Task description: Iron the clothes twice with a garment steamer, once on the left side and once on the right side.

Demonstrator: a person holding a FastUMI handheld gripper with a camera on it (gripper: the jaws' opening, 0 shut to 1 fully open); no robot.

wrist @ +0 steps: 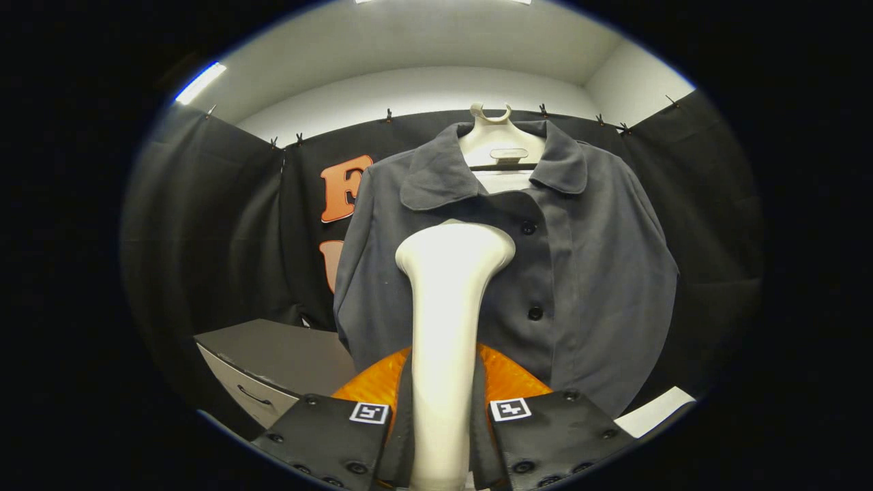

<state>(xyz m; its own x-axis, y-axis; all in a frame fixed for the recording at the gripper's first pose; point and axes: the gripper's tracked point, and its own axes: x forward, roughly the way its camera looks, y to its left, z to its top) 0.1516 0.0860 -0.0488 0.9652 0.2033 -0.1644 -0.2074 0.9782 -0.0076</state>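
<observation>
The tool (445, 409) is closed on the steamer (447, 307), squeezing its handle from both sides. The steamer looks hard and smooth, so it may slip; the thin handle is the best place to hold. It stands upright, its wide head up against the soft shirt (586, 273) on the hanger (501, 140).
</observation>
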